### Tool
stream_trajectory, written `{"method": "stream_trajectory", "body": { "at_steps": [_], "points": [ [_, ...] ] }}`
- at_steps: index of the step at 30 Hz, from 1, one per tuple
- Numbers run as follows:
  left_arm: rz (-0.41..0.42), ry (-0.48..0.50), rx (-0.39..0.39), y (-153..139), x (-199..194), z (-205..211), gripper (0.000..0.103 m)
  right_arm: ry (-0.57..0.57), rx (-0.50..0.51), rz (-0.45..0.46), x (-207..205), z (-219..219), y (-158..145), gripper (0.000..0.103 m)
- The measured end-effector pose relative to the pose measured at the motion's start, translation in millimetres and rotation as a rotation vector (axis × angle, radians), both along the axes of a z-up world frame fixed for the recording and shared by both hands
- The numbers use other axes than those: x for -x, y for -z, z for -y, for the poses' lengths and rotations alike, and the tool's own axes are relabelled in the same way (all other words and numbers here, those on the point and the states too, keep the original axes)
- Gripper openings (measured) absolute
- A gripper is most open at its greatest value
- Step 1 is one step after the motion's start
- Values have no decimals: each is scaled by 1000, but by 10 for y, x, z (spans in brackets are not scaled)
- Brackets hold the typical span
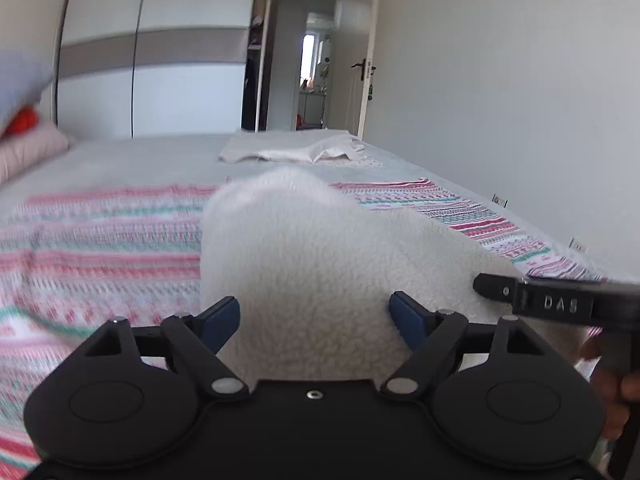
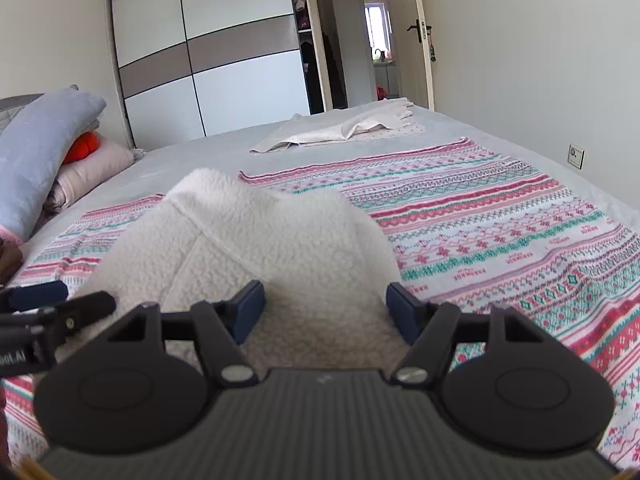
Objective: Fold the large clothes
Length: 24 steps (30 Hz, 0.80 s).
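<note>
Both grippers are lifting a white fleece point(image 1: 320, 264) off the bed point(image 1: 152, 156), above a striped blanket point(image 2: 500, 232) spread across it; the fleece is bulging up between each pair of blue pads, so the task's garment is in the air, in front of both cameras. To do this step well, the two grips should be staying level and apart enough to be keeping the edge taut, then carrying it forward and laying it down flat on the blanket without letting the middle sag or bunch. The left gripper point(image 1: 316, 314) is showing its jaws wide apart with fleece filling the gap and touching both pads; a firm clamp cannot be confirmed. The right gripper point(image 2: 326, 306) is showing the same: jaws spread, fleece packed between the pads. A folded pale cloth point(image 2: 340, 128) is lying farther up the bed, well apart from the work
</note>
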<state>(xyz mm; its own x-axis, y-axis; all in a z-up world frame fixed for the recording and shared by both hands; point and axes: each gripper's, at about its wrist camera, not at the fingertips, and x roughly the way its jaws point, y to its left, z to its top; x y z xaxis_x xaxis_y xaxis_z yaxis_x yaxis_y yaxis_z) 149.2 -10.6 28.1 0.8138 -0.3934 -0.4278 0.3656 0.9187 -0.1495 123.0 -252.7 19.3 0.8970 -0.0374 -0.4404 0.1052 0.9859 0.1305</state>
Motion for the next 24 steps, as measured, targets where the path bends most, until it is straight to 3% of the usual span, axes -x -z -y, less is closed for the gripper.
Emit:
{"method": "stream_trajectory", "body": {
  "at_steps": [2, 6, 12, 15, 19, 24],
  "points": [
    [6, -7, 31, 93, 15, -11, 80, 5, -25, 1, 13, 34, 53, 67],
    [45, -17, 12, 179, 96, 23, 80, 16, -55, -7, -22, 60, 147, 67],
    [3, -35, 82, 22, 171, -91, 80, 5, -42, -2, 187, 72, 2, 68],
    [33, -42, 113, -86, 352, -229, 80, -14, -63, 33, 445, 208, -88, 70],
    [81, 15, 38, -22, 652, -333, 85, 30, -107, 74, 817, 492, -1, 70],
    [54, 42, -82, 328, 752, -262, 85, -10, -52, 39, 967, 516, 294, 70]
  ]
}}
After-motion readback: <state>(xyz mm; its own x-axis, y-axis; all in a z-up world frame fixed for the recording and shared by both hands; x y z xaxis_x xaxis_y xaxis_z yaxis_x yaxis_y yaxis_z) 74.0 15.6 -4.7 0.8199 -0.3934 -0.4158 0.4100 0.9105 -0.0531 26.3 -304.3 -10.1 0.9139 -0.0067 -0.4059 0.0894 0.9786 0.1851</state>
